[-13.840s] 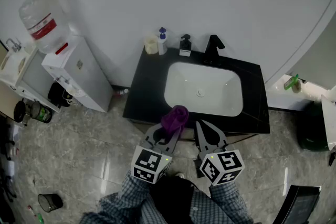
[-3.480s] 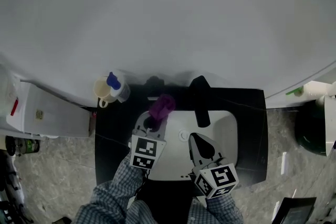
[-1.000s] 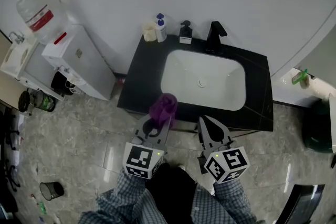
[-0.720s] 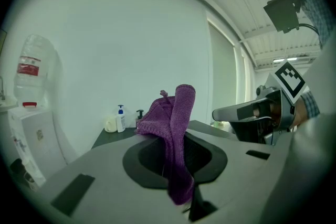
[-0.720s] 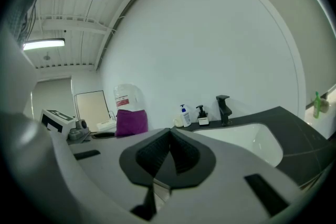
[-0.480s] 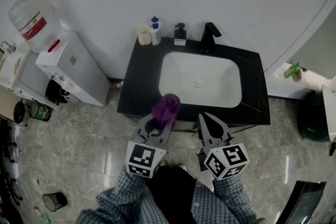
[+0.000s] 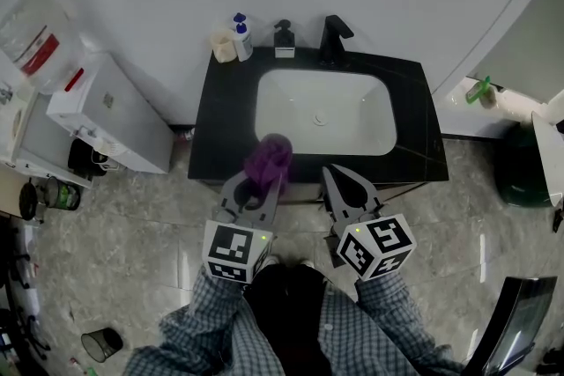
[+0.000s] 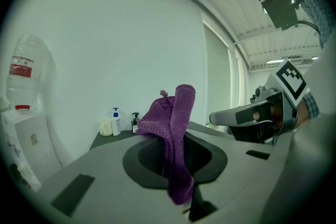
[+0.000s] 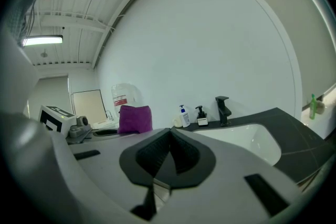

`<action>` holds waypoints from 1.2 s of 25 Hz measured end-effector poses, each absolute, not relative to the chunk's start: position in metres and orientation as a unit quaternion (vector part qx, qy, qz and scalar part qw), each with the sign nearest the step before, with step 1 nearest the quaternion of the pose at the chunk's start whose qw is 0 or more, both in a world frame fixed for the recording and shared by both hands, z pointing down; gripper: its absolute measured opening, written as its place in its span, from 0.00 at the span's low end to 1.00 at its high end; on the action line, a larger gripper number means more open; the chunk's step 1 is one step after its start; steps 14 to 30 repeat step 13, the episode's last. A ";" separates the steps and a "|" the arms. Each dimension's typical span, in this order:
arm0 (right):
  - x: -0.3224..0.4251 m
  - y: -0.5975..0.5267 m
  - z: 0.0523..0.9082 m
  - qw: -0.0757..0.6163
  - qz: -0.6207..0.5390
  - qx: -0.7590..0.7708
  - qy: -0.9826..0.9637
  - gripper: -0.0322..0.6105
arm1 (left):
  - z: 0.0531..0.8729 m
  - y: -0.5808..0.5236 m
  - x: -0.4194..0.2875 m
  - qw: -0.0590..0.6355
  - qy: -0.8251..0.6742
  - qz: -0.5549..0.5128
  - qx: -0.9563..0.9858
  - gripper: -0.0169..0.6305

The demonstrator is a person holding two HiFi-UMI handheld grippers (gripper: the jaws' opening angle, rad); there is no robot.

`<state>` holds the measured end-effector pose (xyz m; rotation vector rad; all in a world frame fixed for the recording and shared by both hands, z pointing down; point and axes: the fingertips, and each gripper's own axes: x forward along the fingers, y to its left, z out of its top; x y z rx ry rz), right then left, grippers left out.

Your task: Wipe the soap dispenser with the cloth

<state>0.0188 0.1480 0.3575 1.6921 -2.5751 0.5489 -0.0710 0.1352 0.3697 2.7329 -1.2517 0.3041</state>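
The black soap dispenser (image 7: 283,40) with a white label stands at the back of the black counter (image 7: 220,128), left of the black faucet (image 7: 332,37). It also shows far off in the left gripper view, as the soap dispenser (image 8: 135,122), and in the right gripper view, as the soap dispenser (image 9: 201,116). My left gripper (image 7: 263,180) hangs in front of the counter's near edge, shut on a purple cloth (image 7: 267,159) that stands up out of the jaws (image 8: 176,123). My right gripper (image 7: 330,174) is beside it, shut with nothing in it.
A blue-capped pump bottle (image 7: 240,37) and a cream cup (image 7: 223,44) stand left of the dispenser. The white basin (image 7: 324,113) fills the counter's middle. A water cooler (image 7: 97,114) stands at the left, a dark bin (image 7: 520,180) at the right.
Earlier the cloth was up by the dispenser over the basin. Over the last second both grippers stay in front of the counter, drifting slightly; the cloth stays held.
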 end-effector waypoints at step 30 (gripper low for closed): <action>0.009 0.157 0.351 0.005 0.169 0.529 -0.831 0.08 | 0.362 0.146 -0.083 0.064 -0.428 0.093 0.897 0.11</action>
